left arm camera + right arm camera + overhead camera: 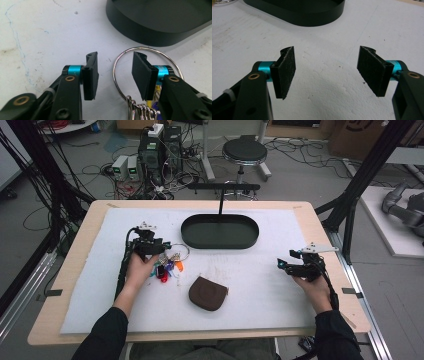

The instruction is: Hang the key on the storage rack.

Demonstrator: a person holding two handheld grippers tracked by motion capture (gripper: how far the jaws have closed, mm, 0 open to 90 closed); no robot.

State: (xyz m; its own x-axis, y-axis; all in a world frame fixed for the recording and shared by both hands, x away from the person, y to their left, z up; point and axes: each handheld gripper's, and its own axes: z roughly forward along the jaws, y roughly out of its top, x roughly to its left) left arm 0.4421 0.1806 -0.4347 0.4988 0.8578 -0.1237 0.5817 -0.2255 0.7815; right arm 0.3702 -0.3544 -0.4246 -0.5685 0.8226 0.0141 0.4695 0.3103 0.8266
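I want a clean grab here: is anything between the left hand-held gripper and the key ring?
Nothing visible. The left hand-held gripper is open right at the key ring; the ring's left arc lies between the jaws, on bare mat. The black tray sits beyond it.

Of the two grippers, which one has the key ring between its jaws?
The left gripper: the wire of the key ring passes between its open jaws, not yet pinched. The right gripper has only bare white mat between its jaws.

High view down over the table [75,285]; gripper views close, low, both facing the black tray [220,232].
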